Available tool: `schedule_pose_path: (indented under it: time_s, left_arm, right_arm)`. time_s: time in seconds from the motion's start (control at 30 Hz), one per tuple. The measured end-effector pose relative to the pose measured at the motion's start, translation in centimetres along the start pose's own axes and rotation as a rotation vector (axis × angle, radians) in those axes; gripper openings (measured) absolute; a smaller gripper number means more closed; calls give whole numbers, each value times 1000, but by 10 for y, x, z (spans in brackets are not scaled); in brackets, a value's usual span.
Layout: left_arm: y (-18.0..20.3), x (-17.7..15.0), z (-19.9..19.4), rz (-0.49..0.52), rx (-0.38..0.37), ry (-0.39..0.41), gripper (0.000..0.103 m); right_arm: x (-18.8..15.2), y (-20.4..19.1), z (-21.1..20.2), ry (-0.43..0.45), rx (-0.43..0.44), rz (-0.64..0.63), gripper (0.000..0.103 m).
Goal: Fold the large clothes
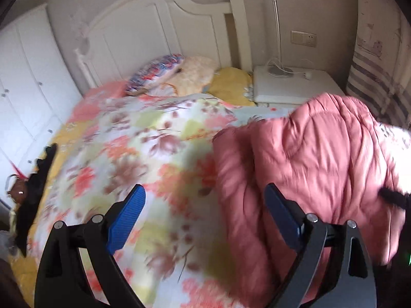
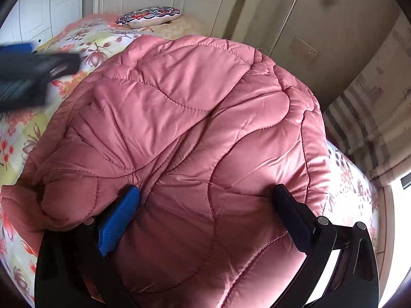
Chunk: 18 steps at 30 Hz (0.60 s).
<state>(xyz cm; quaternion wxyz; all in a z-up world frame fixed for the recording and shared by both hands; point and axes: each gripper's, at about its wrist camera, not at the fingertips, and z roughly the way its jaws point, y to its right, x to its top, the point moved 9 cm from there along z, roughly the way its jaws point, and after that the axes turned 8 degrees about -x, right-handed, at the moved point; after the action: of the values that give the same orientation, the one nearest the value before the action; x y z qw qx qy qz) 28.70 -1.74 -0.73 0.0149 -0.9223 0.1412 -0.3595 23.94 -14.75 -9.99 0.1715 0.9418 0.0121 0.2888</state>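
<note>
Left gripper (image 1: 204, 195): jaws wide apart, nothing between them. Its 2 blue ribbed pads (image 1: 125, 218) hang over the floral bedspread (image 1: 133, 138), clear of the fabric; the view is motion-blurred.

Right gripper (image 2: 206, 195): jaws wide, holding nothing. The fingers rest against the pink quilted jacket (image 2: 195, 118), the blue pad pressed into a seam fold on the left, the dark finger touching the right side; no cloth pinched between them.

Jacket position: directly ahead of and under the right jaws, lying in a rounded heap on the bed. In the left view it lies to the right of the jaws (image 1: 308, 154), beside the right-hand finger.

Jacket material: satin-sheen pink shell, padded, wavy stitched quilting lines, puffy folds.

Further off: patterned cushion (image 1: 156, 73) near the white panelled headboard (image 1: 154, 33), white nightstand (image 1: 290, 84) with a lamp base, white wardrobe doors (image 1: 23, 77) on the left.
</note>
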Motion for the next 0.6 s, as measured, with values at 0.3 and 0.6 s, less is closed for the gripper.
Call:
schedule_pose_path:
  time_s: [0.3, 0.6]
  left_arm:
    - [42, -28, -29, 113, 104, 89, 93]
    - [22, -38, 15, 98, 160, -12, 95]
  right_arm:
    - [1, -6, -15, 22, -12, 20, 99]
    - [-2, 9, -56, 110, 4, -16, 99]
